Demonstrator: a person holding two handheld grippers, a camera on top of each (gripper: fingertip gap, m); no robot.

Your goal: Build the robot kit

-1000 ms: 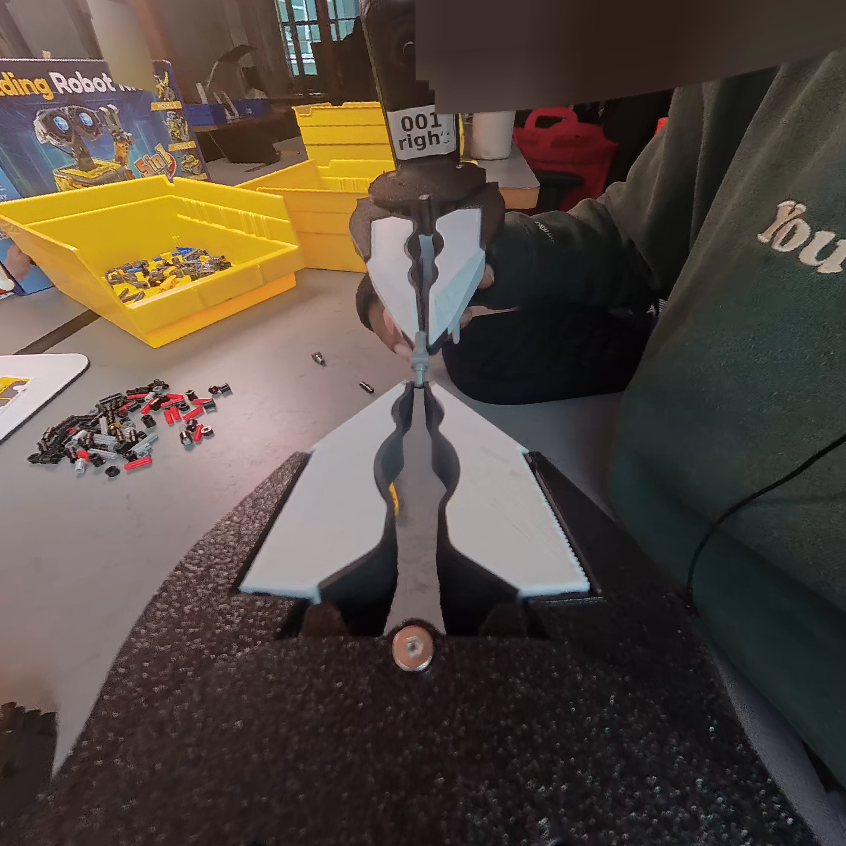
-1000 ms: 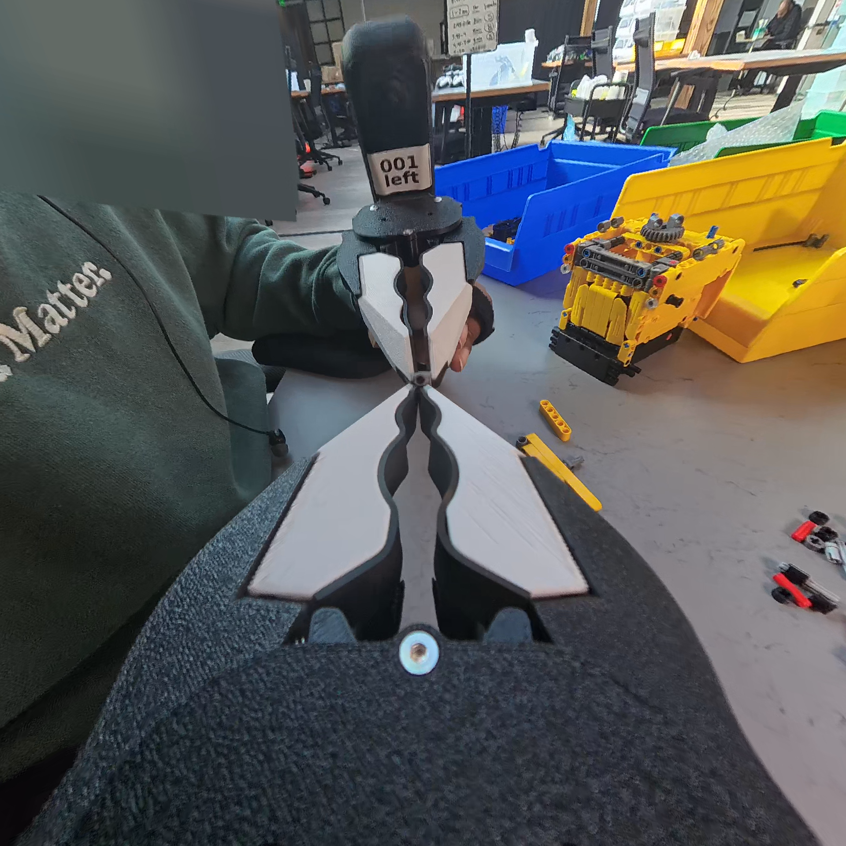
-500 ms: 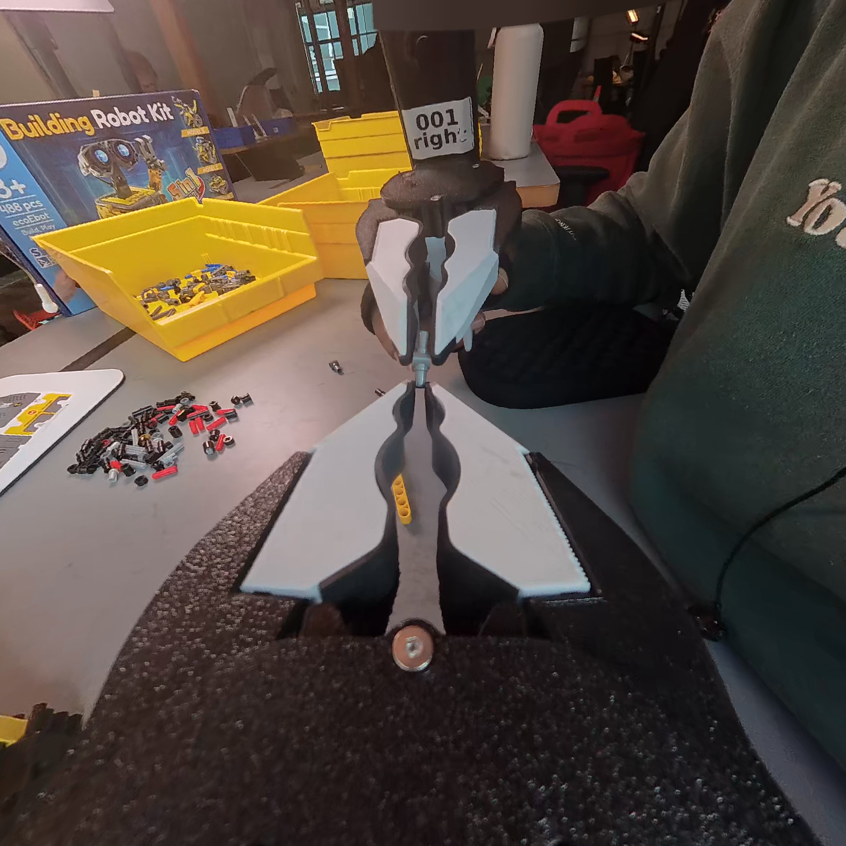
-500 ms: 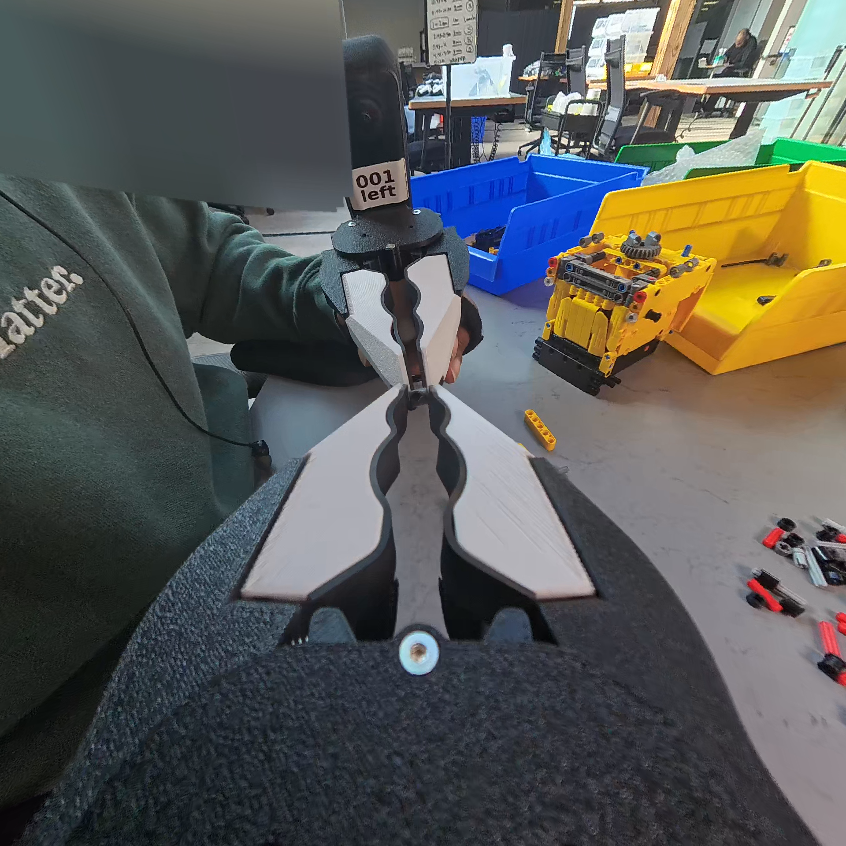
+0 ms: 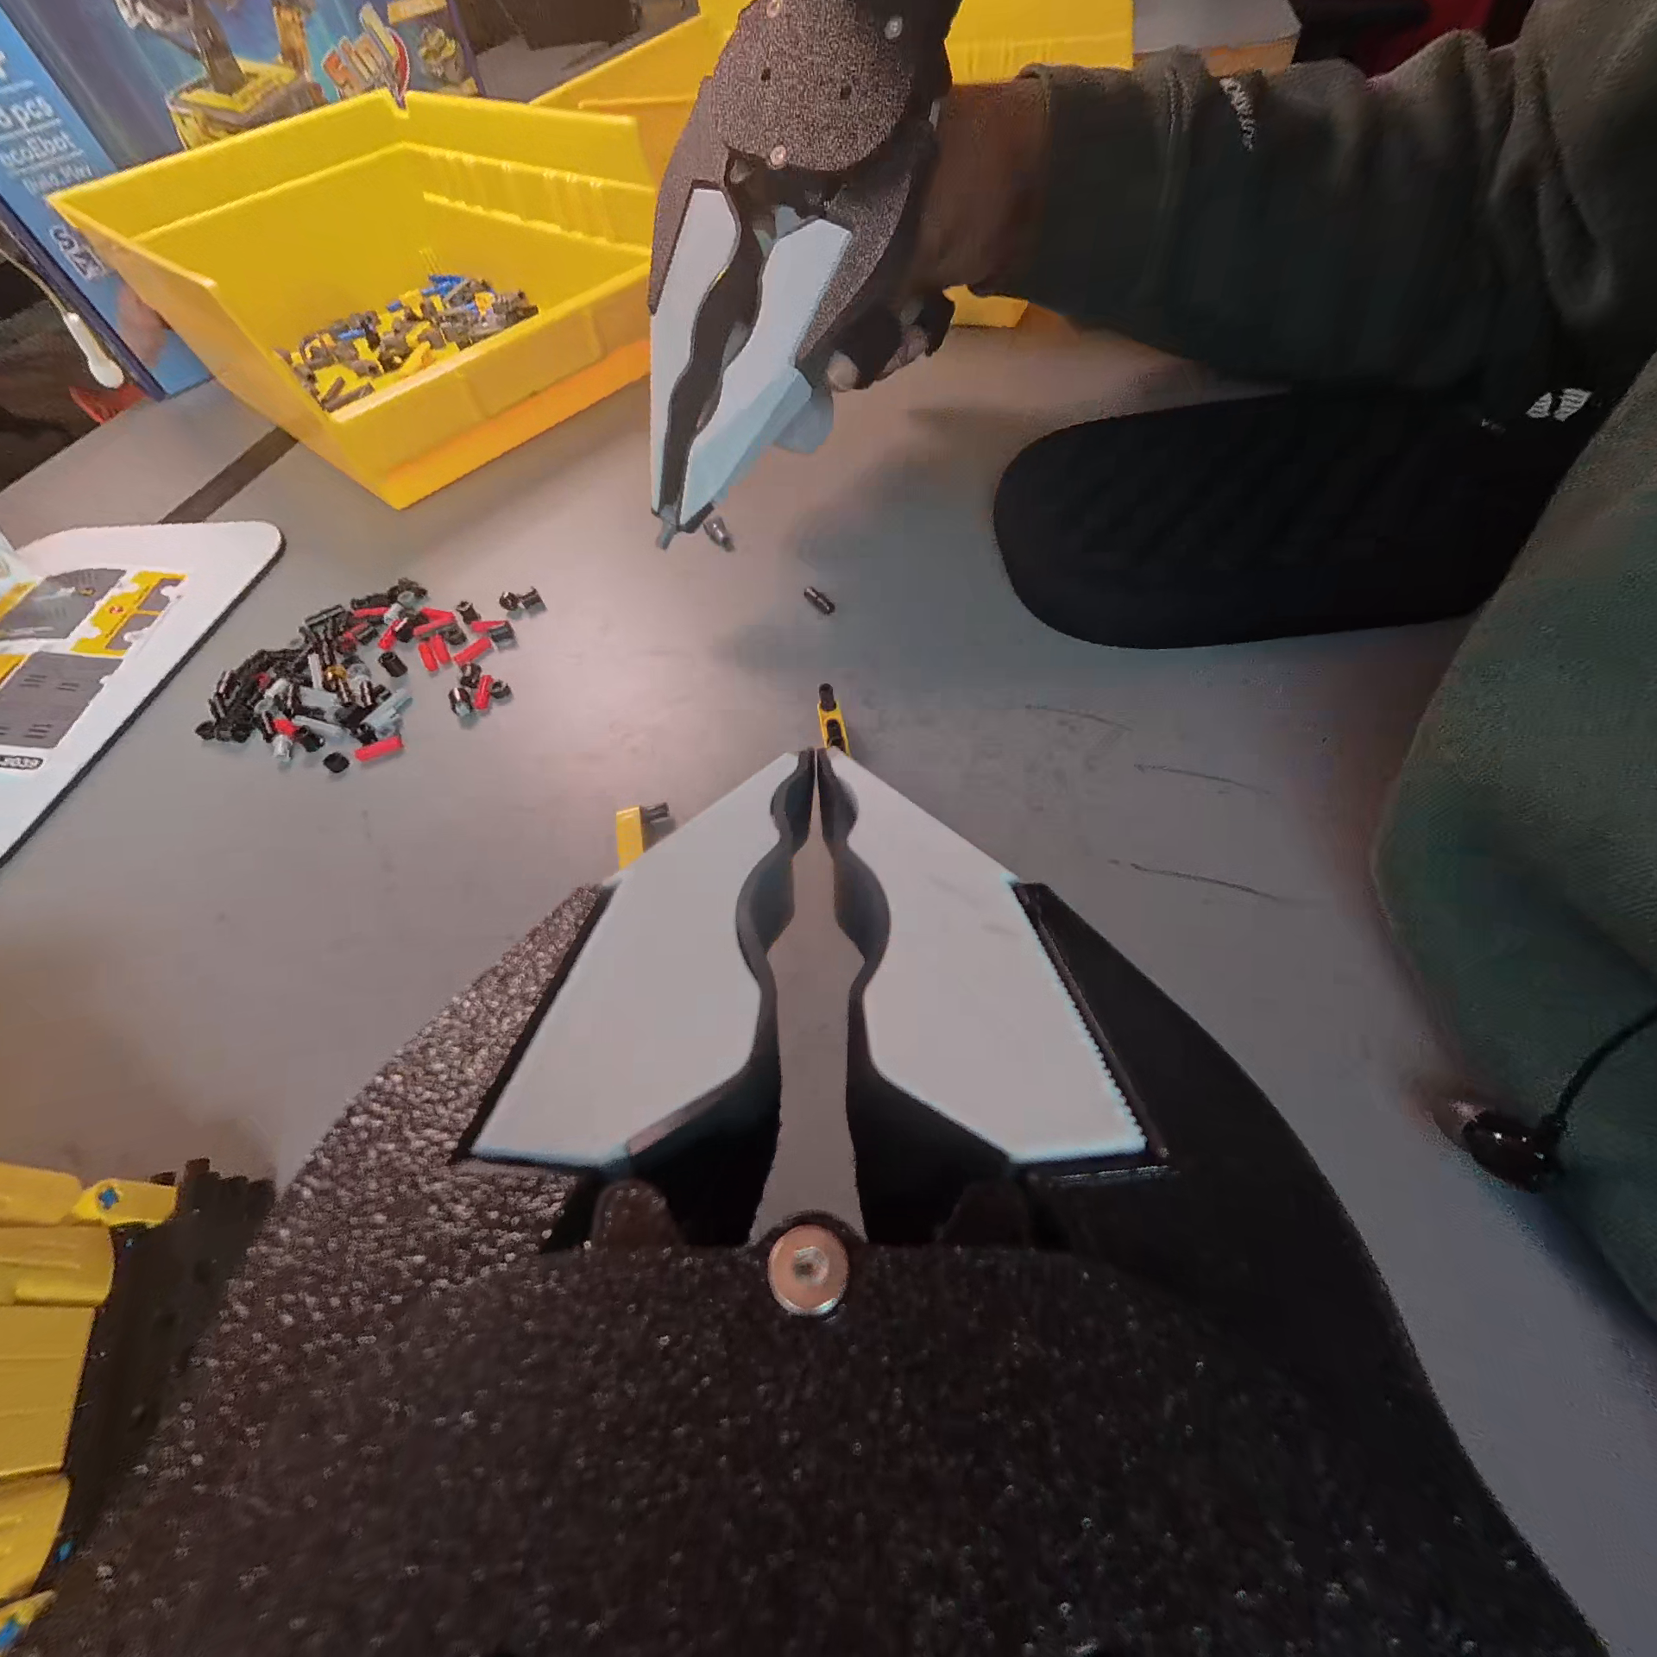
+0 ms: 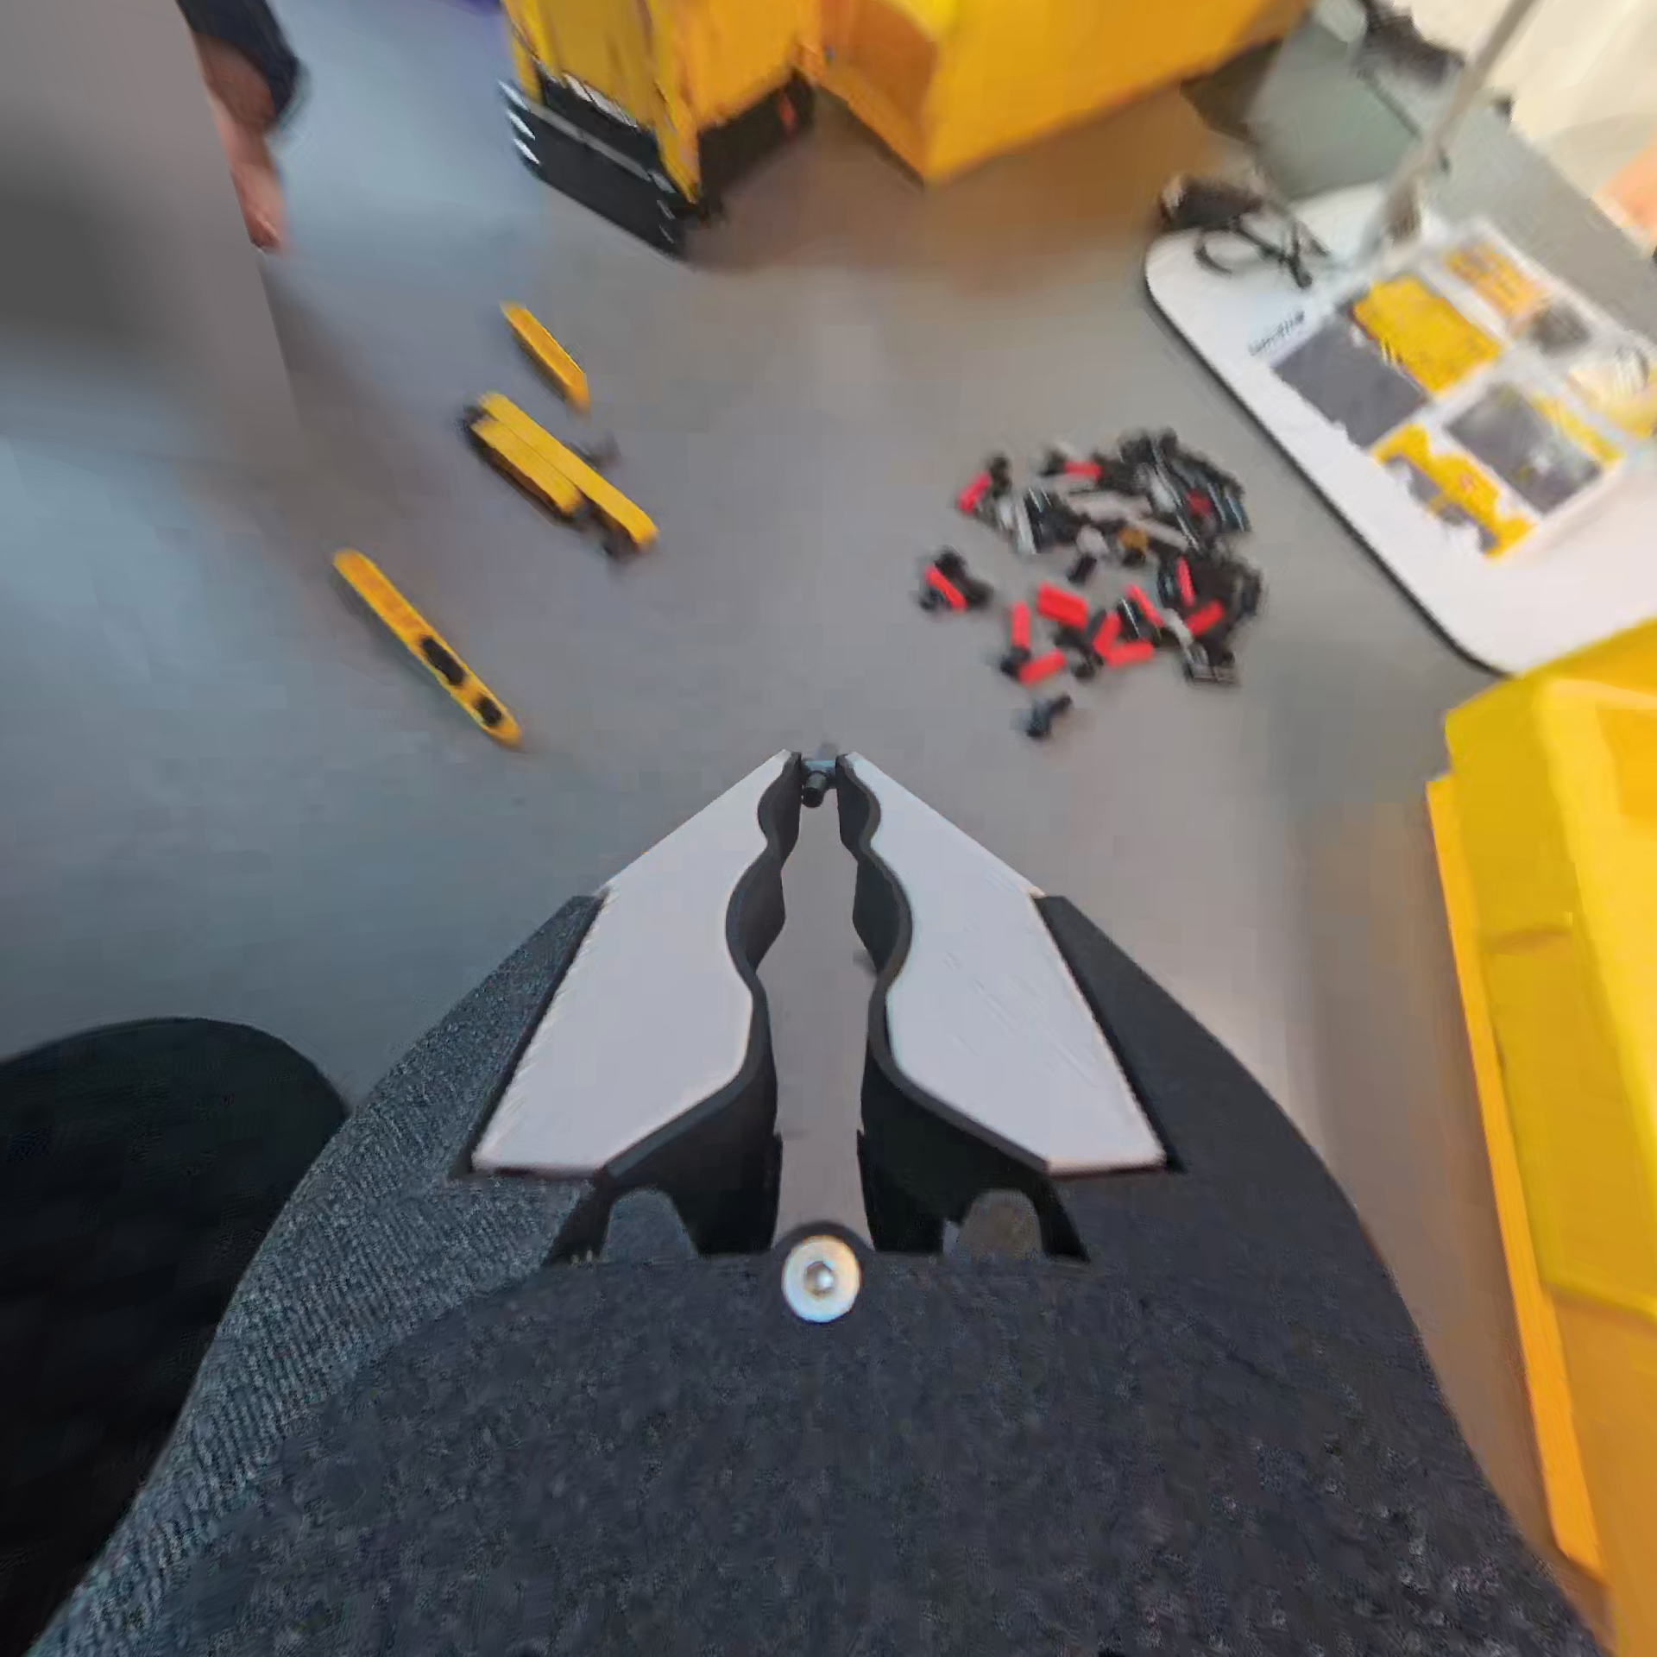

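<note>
My right gripper (image 6: 817, 760) is shut on a small grey and black pin (image 6: 815, 776) and holds it low over the grey table, near a pile of small black, red and grey parts (image 6: 1112, 556). In the left wrist view the right gripper (image 5: 672, 527) points down, with the pin (image 5: 665, 538) at its tips beside a loose black pin (image 5: 718, 536). My left gripper (image 5: 817, 759) is shut. A yellow beam with a black pin (image 5: 832, 723) lies just past its tips; I cannot tell if they touch. Another yellow piece (image 5: 633, 825) shows beside the left finger.
Three yellow beams (image 6: 421, 646) (image 6: 560, 480) (image 6: 547, 354) lie on the table. A yellow bin of parts (image 5: 502, 421), an instruction booklet (image 5: 90, 646), a black pad (image 5: 1255, 520), a yellow brick model (image 6: 628, 117) and another yellow bin (image 6: 1569, 897) stand around. The parts pile (image 5: 359, 663) lies left. Tip to tip, the grippers are about 15 cm apart. About 9 cm separates my left fingertips from the yellow piece (image 5: 633, 825). The right camera catches it too, in the right wrist view (image 6: 615, 507).
The two grippers were tip to tip on the pin. Now they have parted: the right one has carried the pin down toward the table, and both views have tilted downward.
</note>
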